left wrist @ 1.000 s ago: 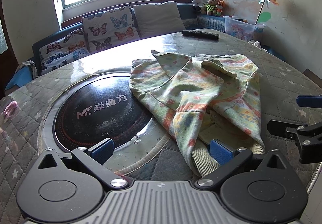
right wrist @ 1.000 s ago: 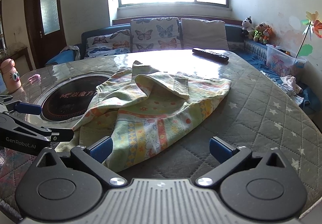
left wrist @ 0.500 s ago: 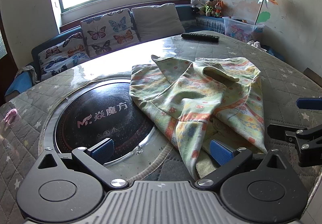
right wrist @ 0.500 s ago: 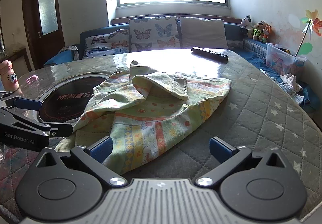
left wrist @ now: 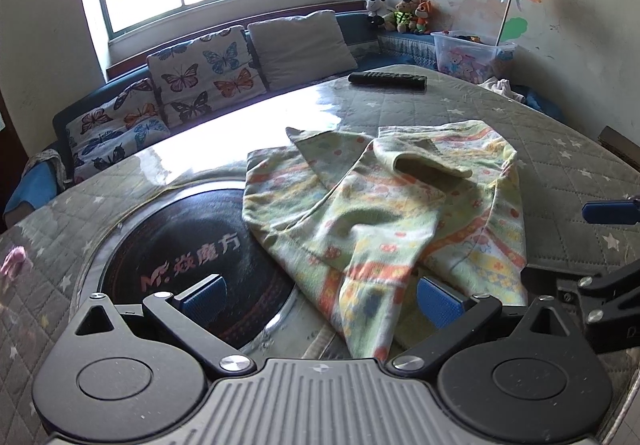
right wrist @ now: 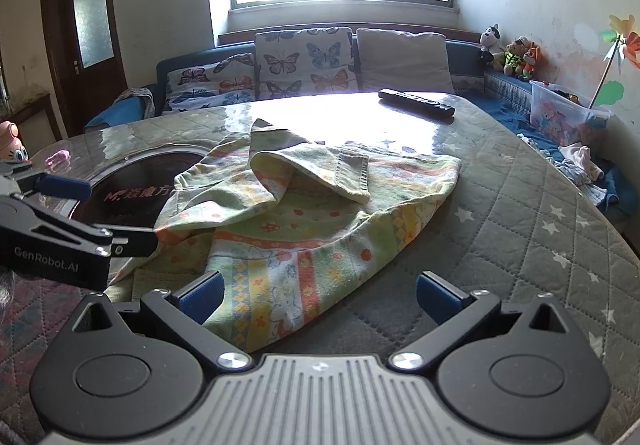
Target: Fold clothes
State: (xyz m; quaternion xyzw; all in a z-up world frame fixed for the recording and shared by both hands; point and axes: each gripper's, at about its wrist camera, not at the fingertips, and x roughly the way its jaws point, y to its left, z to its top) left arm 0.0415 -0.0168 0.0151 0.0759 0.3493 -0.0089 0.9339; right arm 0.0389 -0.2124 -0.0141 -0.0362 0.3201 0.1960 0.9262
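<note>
A crumpled pale green child's garment (left wrist: 384, 213) with orange, yellow and blue print lies on the quilted round table (left wrist: 560, 157); it also shows in the right wrist view (right wrist: 304, 221). My left gripper (left wrist: 320, 299) is open and empty, its jaws either side of the garment's near hem. My right gripper (right wrist: 318, 295) is open and empty, just short of the garment's near edge. Each gripper shows in the other's view: the right one (left wrist: 608, 245) at the right edge, the left one (right wrist: 60, 221) at the left edge.
A black round glass hotplate (left wrist: 188, 249) is set in the table left of the garment. A black remote (left wrist: 386, 79) lies at the far side. A pink thing (right wrist: 58, 157) lies at the left. A sofa with butterfly cushions (right wrist: 304, 61) stands behind.
Both grippers have moved slightly closer to the garment's near edge. The garment has not moved and both stay open.
</note>
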